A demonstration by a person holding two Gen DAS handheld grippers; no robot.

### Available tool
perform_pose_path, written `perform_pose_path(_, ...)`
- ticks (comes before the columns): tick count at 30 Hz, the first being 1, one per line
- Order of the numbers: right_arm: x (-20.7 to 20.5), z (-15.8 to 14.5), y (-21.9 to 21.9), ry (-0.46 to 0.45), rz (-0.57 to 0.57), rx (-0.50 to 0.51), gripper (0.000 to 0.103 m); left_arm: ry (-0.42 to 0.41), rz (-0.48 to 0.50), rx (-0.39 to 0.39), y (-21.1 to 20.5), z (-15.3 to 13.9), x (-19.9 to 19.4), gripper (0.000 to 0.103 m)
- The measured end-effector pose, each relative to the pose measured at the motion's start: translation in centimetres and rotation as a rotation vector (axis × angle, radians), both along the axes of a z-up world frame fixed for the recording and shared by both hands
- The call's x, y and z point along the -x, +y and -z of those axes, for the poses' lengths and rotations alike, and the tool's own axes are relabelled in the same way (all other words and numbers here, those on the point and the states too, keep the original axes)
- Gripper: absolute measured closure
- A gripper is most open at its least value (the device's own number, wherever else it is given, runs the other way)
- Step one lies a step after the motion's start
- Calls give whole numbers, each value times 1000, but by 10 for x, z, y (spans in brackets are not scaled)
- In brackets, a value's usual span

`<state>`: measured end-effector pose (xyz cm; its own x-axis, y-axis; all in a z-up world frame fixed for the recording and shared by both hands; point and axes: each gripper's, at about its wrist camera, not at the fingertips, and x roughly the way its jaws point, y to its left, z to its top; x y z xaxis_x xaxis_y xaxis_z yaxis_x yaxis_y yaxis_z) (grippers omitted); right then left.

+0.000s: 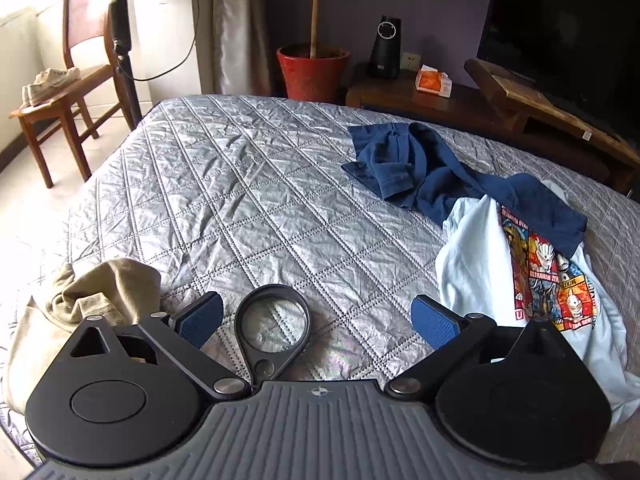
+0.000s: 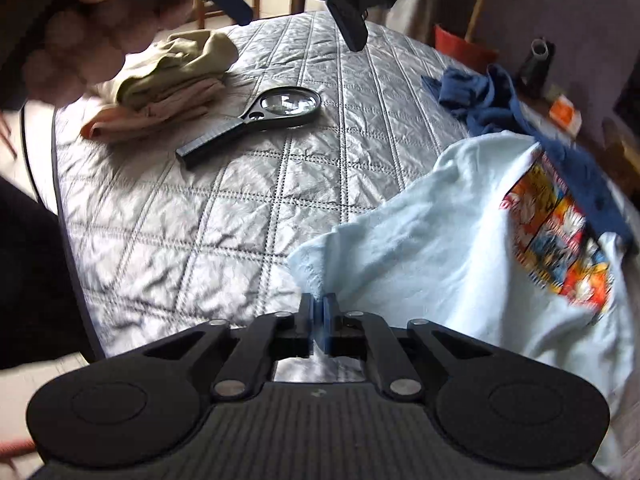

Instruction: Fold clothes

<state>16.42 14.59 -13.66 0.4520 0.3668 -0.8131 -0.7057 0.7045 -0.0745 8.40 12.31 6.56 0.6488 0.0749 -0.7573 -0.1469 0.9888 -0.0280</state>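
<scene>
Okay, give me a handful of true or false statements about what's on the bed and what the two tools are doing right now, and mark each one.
1. The right tool is shut on an edge of the light blue T-shirt. True.
2. The left tool is closed on the beige clothes. False: its jaws stand wide open and hold nothing.
3. A magnifying glass lies on the grey quilt. True.
4. The navy garment is neatly folded. False: it lies crumpled, partly over the light blue T-shirt.
5. The red plant pot stands on the bed. False: it stands beyond the bed, by the wall.
</scene>
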Motion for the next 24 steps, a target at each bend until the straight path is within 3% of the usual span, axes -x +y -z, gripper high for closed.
perform_pose_path(4,15,-3,13,48,-59,-67,99,0,6,-2,-1,0,0,2)
perform_pose_path(8,29,-11,18,158,-180,-149,99,3,4,-2,-2,1,-1,2)
perform_pose_path(9,34,-16,18,169,-198,-176,89,3,5,-2,-3,2,0,2)
perform_pose_path(11,33,-28,0,133,-147,-184,83,5,12,-8,-5,2,0,2)
perform_pose_path(13,29,-41,-19,90,-86,-187,85,10,25,-15,-8,4,0,2)
perform_pose_path(16,12,-63,-88,19,148,-193,81,14,43,-17,-12,5,1,2)
perform_pose_path(17,3,-67,-118,-7,270,-184,76,15,47,-17,-13,5,1,2)
perform_pose_path(20,-16,-64,-215,-6,665,-165,73,16,62,-21,-18,6,0,2)
perform_pose_path(22,-18,-55,-256,24,790,-141,74,19,72,-28,-22,7,0,2)
perform_pose_path(24,-15,-46,-273,19,785,-89,74,23,82,-36,-26,9,-1,2)
